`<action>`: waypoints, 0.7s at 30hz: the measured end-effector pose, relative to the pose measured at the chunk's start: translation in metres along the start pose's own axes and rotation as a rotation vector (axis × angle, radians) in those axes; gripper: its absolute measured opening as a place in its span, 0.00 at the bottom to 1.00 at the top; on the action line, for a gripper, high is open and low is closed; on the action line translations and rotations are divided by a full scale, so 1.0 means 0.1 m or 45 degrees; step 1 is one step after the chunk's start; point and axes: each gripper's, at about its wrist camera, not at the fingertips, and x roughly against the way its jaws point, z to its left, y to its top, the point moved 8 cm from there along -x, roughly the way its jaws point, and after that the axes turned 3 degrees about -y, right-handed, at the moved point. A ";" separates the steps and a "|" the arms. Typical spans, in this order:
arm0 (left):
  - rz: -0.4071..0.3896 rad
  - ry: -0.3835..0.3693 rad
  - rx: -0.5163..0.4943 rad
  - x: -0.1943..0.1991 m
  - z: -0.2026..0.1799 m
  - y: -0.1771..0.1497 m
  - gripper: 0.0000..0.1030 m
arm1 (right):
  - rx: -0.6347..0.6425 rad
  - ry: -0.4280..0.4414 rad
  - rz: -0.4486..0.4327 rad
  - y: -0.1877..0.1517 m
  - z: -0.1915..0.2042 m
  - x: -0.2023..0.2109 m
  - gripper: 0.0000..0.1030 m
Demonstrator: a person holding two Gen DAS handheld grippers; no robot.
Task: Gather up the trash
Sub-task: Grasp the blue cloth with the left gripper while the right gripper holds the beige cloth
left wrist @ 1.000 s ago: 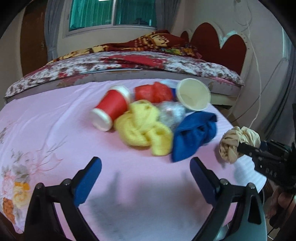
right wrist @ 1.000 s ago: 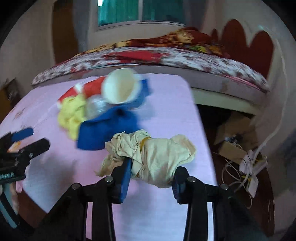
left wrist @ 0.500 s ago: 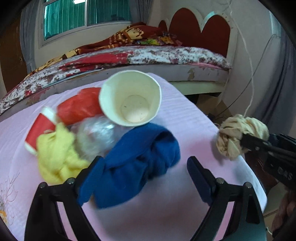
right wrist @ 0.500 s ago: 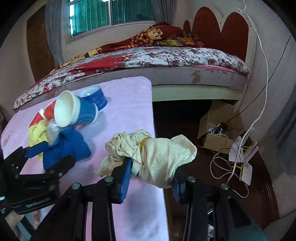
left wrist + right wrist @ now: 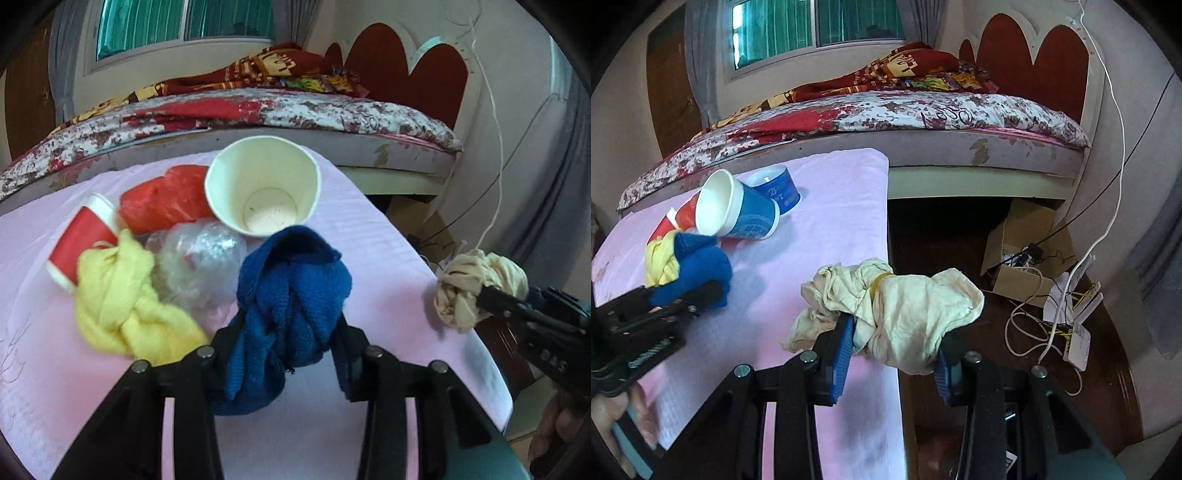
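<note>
Left wrist view: on the pink tabletop (image 5: 388, 258) a blue cloth (image 5: 291, 295) is pinched between the fingers of the left gripper (image 5: 282, 350), beside a yellow cloth (image 5: 122, 299) and a paper cup (image 5: 263, 190). A beige cloth (image 5: 905, 314) is clamped by the right gripper (image 5: 895, 354) at the tabletop's edge. The pick-up step appears to be in hand; next, both bundles would need lifting and carrying to a bin, which is not seen.

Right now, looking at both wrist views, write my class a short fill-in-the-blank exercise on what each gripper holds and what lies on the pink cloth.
1. The left gripper is shut on the knotted ____ cloth.
2. The right gripper holds a ____ rag tied with a yellow band.
3. The white-lined paper cup lies on its ____.
4. Beside the red cup lies a knotted ____ cloth.

Missing words: blue; cream; side; yellow
</note>
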 end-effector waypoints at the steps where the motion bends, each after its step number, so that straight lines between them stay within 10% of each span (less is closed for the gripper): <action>1: -0.004 -0.005 -0.007 0.08 -0.01 -0.05 0.40 | 0.006 0.002 0.002 -0.02 0.00 0.02 0.39; 21: -0.003 -0.052 -0.092 0.39 -0.28 -0.30 0.40 | 0.067 -0.058 0.000 -0.50 -0.37 0.61 0.39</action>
